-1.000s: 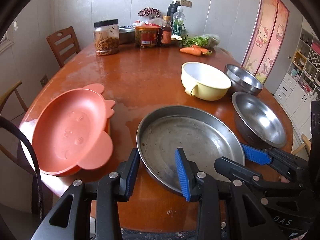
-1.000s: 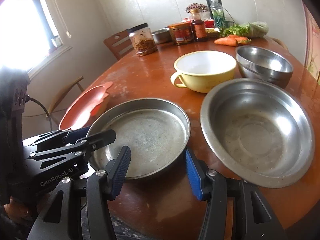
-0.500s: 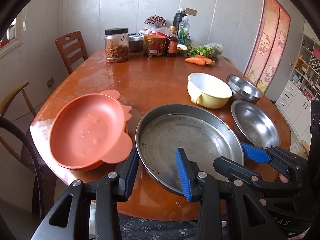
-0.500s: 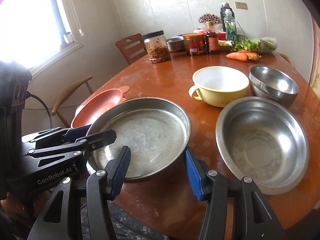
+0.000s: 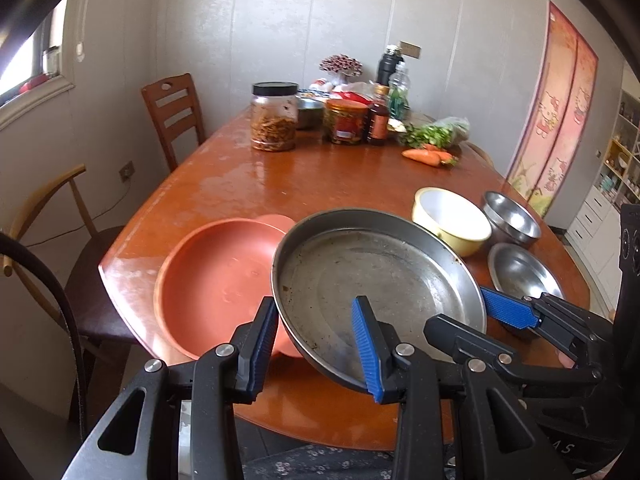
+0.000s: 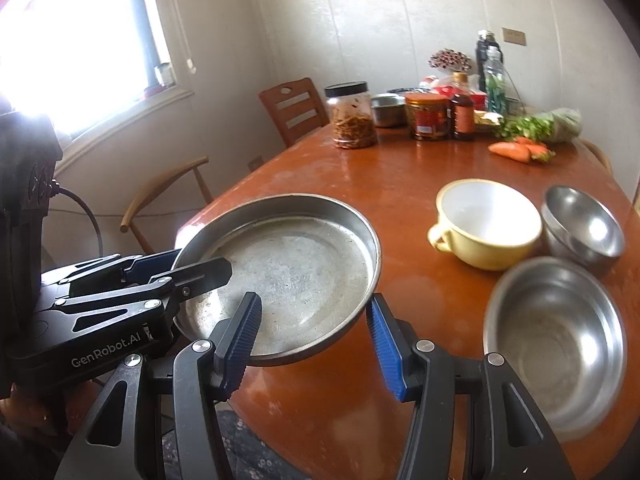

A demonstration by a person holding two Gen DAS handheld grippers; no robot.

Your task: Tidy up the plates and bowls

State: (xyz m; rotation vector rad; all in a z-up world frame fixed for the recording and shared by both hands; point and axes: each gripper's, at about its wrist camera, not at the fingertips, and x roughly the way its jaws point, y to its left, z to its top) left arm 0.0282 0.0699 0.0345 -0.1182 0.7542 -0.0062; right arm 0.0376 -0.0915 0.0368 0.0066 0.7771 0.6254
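Both grippers hold a large round steel pan (image 5: pixel 372 276) lifted off the wooden table. My left gripper (image 5: pixel 316 344) is shut on its near-left rim. My right gripper (image 6: pixel 312 332) is shut on its near-right rim, and the pan shows in the right wrist view (image 6: pixel 288 276) too. The pan partly overlaps an orange plastic plate (image 5: pixel 216 276) lying on the table's near-left corner. A yellow bowl with a handle (image 6: pixel 488 224), a small steel bowl (image 6: pixel 584 224) and a wide steel bowl (image 6: pixel 556 336) sit to the right.
Jars, bottles, greens and carrots (image 5: pixel 428 156) stand at the table's far end, with a dark-lidded jar (image 5: pixel 274 116) at the left. Wooden chairs (image 5: pixel 172 112) stand at the left side. The table edge (image 5: pixel 132 308) is close under the grippers.
Both grippers have risen and pulled back with the steel pan, lifting it off the table and shifting it left over the orange plate's edge.
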